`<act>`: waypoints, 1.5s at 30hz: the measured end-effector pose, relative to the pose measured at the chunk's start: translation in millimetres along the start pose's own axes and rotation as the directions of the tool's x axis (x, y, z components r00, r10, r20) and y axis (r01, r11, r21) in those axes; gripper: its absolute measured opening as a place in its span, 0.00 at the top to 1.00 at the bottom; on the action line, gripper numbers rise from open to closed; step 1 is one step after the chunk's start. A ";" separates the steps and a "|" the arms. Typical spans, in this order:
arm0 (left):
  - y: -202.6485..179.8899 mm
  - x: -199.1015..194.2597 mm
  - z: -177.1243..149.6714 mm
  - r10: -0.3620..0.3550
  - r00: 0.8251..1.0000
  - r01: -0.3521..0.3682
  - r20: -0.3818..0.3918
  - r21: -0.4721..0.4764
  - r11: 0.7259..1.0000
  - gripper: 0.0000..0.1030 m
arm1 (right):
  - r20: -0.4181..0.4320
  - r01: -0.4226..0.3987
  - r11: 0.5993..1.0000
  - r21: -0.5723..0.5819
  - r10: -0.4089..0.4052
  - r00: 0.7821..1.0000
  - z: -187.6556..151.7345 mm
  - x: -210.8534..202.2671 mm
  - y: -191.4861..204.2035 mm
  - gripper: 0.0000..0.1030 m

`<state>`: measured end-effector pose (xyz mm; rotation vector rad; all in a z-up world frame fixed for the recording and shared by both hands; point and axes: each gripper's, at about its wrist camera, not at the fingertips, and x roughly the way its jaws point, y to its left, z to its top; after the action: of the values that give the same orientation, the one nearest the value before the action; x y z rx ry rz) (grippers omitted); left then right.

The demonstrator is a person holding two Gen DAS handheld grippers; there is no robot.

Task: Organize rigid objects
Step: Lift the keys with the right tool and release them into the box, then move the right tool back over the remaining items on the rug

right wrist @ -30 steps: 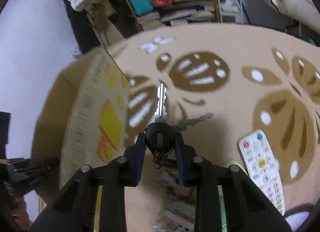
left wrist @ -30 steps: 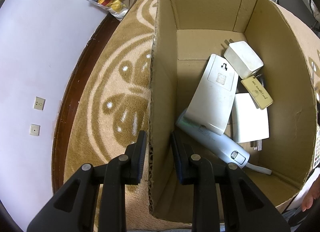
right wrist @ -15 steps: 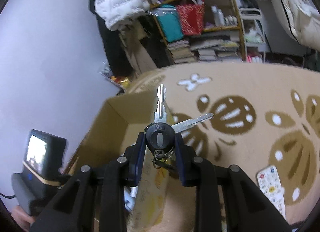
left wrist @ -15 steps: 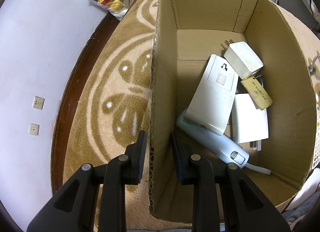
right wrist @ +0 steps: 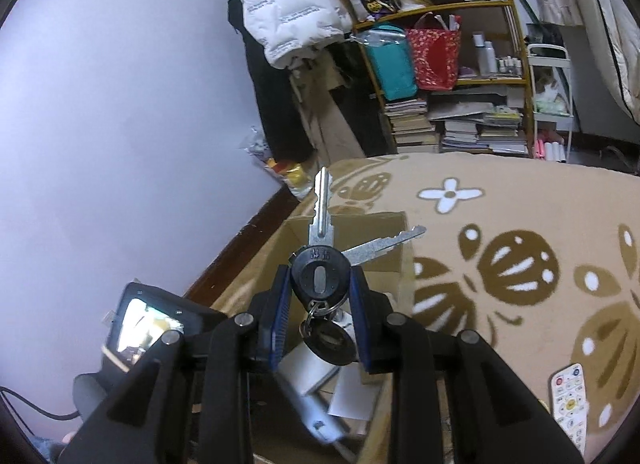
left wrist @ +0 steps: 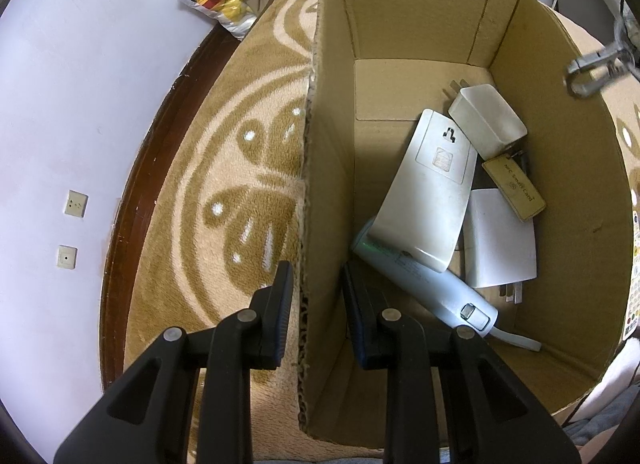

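Open brown cardboard box [left wrist: 560, 184] on patterned beige rug [left wrist: 240, 192], white flat remote [left wrist: 430, 188], white plug adapter [left wrist: 486, 126] and tan card tag [left wrist: 514, 188] held inside, box wall clamped by left gripper [left wrist: 316, 296], black-headed key bunch [right wrist: 320, 278] gripped by right gripper [right wrist: 320, 304] above box.

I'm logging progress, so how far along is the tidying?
Done: the box already holds a charger, a card, a torch and other white pieces. In hand: the right gripper grips the keys above the box, while the left gripper clamps its wall. Left: a remote on the rug.
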<state>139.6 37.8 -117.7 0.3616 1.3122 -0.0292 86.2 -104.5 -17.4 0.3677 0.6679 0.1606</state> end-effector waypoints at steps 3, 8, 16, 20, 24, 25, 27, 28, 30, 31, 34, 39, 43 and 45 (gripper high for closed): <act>-0.2 0.1 0.1 0.000 1.000 0.000 0.000 0.000 1.000 0.76 | -0.004 -0.017 1.000 -0.011 0.017 1.000 -2.2 0.7 6.9 0.71; 0.5 0.6 0.0 -0.006 1.000 0.006 0.000 -0.003 1.000 0.76 | -0.052 0.002 1.000 -0.006 -0.002 0.999 -10.8 14.7 7.3 0.71; -0.7 0.6 -1.1 -0.002 1.000 0.002 0.004 -0.001 1.000 0.76 | -0.080 0.044 0.999 -0.029 -0.046 0.996 -26.5 29.8 -5.6 0.69; 0.2 0.1 -1.4 -0.011 1.000 0.011 0.002 -0.009 1.000 0.76 | -0.091 0.065 0.997 -0.030 -0.068 0.994 -25.9 28.2 -7.8 0.67; -0.8 -0.4 -1.8 -0.007 1.000 0.007 0.002 -0.007 1.000 0.76 | -0.079 0.091 0.994 -0.057 -0.095 0.992 -23.2 22.3 -5.8 0.51; -0.7 -0.3 -1.8 -0.009 1.000 0.009 0.002 -0.007 1.000 0.76 | -0.075 0.097 0.994 -0.057 -0.102 0.992 -22.6 21.1 -6.1 0.48; 0.0 -0.6 -1.6 -0.011 1.000 0.011 0.001 -0.009 1.000 0.76 | -0.067 0.112 0.992 -0.051 -0.116 0.991 -22.1 17.0 -8.8 0.41; 0.3 -0.8 -1.4 -0.012 1.000 0.012 0.001 -0.010 1.000 0.76 | -0.066 0.118 0.992 -0.046 -0.121 0.991 -21.7 16.1 -9.9 0.40; 0.4 -1.2 -1.1 -0.012 1.000 0.012 0.000 -0.010 1.000 0.76 | -0.067 0.136 0.990 -0.030 -0.138 0.988 -20.7 12.2 -14.0 0.32; 0.6 -1.2 -1.0 -0.012 1.000 0.012 0.000 -0.010 1.000 0.76 | -0.070 0.146 0.989 -0.023 -0.147 0.987 -20.3 10.3 -16.2 0.30; 0.6 -1.3 -1.2 -0.011 1.000 0.011 0.001 -0.009 1.000 0.76 | -0.070 0.177 0.984 -0.001 -0.176 0.982 -19.0 2.0 -24.6 0.17; 0.8 -1.2 -1.2 -0.011 1.000 0.011 0.001 -0.008 1.000 0.76 | -0.075 0.198 0.980 0.034 -0.196 0.978 -23.1 -14.7 -42.3 0.00; 1.2 -1.3 -1.1 -0.015 1.000 0.015 0.001 -0.010 1.000 0.76 | -0.083 0.264 0.962 0.070 -0.258 0.963 -34.0 -26.2 -57.3 0.00; 2.1 -1.2 -1.3 -0.019 1.000 0.019 0.001 -0.012 1.000 0.76 | -0.107 0.293 0.953 0.075 -0.284 0.953 -41.0 -29.1 -64.5 0.00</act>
<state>138.6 39.9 -116.3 0.3385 1.3143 -0.0373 39.5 -160.2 -55.1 0.3459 0.8171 -0.1324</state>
